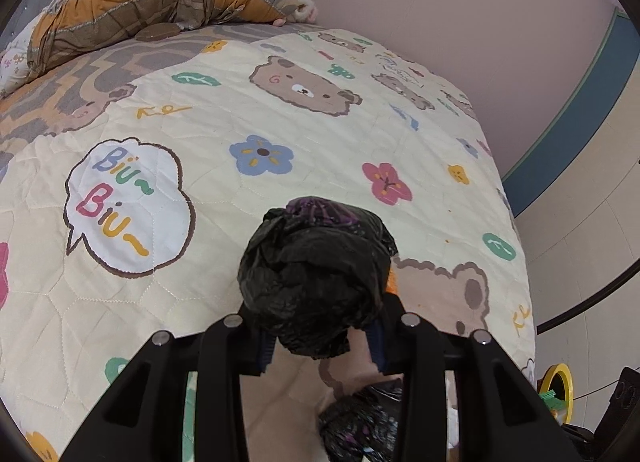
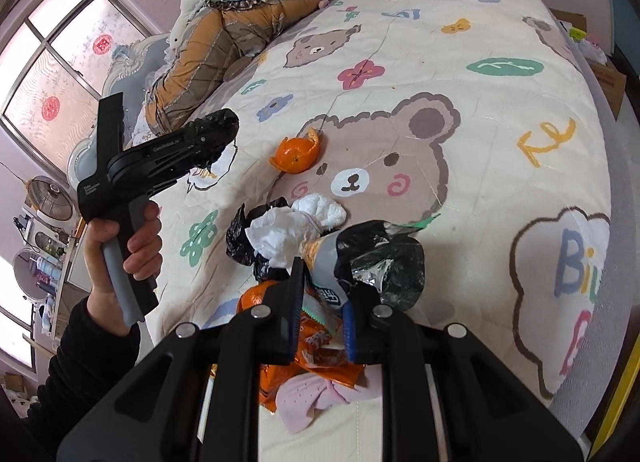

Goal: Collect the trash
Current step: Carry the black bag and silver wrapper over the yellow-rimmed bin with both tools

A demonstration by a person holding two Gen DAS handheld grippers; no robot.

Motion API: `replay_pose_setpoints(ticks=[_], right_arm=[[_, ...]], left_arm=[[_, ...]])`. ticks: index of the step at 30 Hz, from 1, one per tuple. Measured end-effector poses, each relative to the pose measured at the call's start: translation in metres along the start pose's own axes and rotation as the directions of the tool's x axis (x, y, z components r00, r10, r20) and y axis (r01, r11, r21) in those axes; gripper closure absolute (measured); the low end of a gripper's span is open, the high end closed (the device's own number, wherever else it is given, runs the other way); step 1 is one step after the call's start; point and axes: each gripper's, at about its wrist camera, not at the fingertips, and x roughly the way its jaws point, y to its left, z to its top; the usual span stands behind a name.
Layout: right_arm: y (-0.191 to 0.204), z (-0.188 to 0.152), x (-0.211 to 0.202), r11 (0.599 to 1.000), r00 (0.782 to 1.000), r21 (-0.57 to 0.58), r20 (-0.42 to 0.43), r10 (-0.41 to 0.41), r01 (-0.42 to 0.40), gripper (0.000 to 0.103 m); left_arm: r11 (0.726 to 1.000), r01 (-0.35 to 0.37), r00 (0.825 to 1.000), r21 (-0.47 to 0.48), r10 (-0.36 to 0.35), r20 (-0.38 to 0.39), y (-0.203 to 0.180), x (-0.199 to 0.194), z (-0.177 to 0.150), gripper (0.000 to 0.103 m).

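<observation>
My left gripper (image 1: 320,342) is shut on a crumpled black plastic bag (image 1: 316,274) and holds it above the bed; it also shows in the right wrist view (image 2: 214,133), raised at the left. My right gripper (image 2: 320,302) is open above a pile of trash on the bed: white tissue (image 2: 288,229), black plastic (image 2: 384,258), an orange snack wrapper (image 2: 320,354) and orange peel (image 2: 252,298). Another orange peel (image 2: 296,153) lies further up the bedspread. More black plastic (image 1: 360,422) shows under the left gripper.
The bedspread (image 1: 280,121) has bear and flower prints. A rolled brown and orange quilt (image 2: 216,49) lies at the head of the bed. A pink cloth (image 2: 308,398) lies near the bed's edge. A yellow ring (image 1: 560,390) stands on the floor.
</observation>
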Motion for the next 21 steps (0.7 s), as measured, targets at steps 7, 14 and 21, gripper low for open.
replay_pose_setpoints(ticks=[7,14,21], right_arm=[[-0.01,-0.013,-0.031,1.0,0.999,0.022,0.042,-0.002,0.001,0.087],[-0.023,-0.018,-0.064,0.999,0.995,0.048,0.101,-0.004,-0.001,0.087],[-0.046,-0.023,-0.098,0.997,0.988,0.079,0.15,-0.029,0.017,0.087]], left_arm=[[0.999,0.03,1.0,0.036,-0.03,-0.001,-0.031,-0.016,-0.006,0.069],[0.992,0.062,0.998,0.107,-0.062,-0.003,-0.072,-0.028,-0.02,0.069],[0.98,0.104,0.995,0.17,-0.101,-0.025,-0.111,-0.034,-0.033,0.069]])
